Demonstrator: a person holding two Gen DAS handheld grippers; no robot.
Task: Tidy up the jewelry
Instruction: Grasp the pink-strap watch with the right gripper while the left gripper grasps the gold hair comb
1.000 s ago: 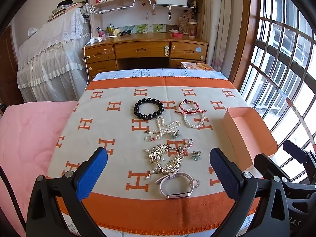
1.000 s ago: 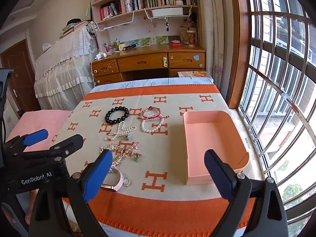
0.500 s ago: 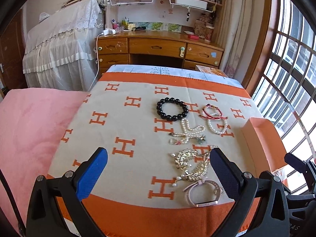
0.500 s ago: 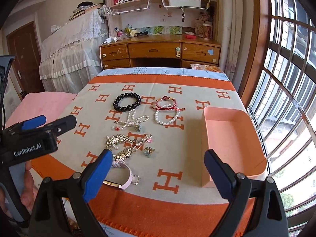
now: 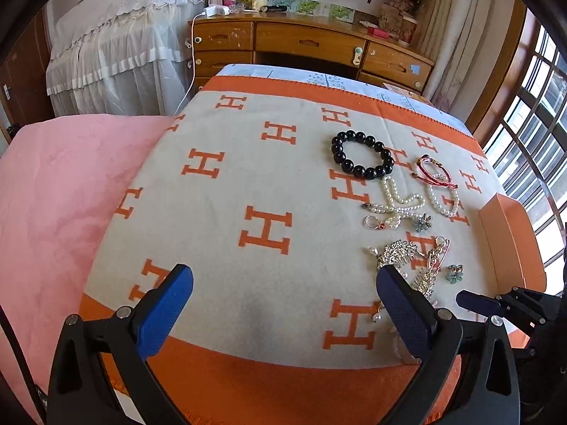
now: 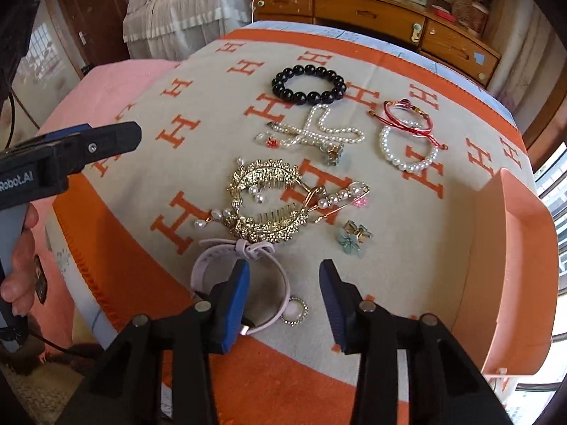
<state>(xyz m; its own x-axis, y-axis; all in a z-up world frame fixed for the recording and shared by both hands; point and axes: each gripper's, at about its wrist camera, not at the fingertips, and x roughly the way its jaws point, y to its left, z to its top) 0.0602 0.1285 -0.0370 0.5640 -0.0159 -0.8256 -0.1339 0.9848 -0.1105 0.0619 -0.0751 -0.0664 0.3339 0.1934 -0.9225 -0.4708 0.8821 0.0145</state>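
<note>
Both grippers have dropped closer to the tabletop. Right gripper (image 6: 283,295): jaws just closing, unclenched, straddling the pink watch (image 6: 244,276) near the front edge. Left gripper (image 5: 283,304): jaws released, empty.

Black bead bracelet (image 6: 309,84), pearl strands (image 6: 407,150), gold hair comb (image 6: 269,205) flat on blanket. Pale watch (image 6: 244,279) nearest. Pink box (image 6: 510,283) open, right.

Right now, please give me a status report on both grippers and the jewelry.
Left gripper open, empty. Right gripper open, jaws just closing around pale watch band, not yet gripped. Gold hair comb touches the band's far side. Orange box empty.
</note>
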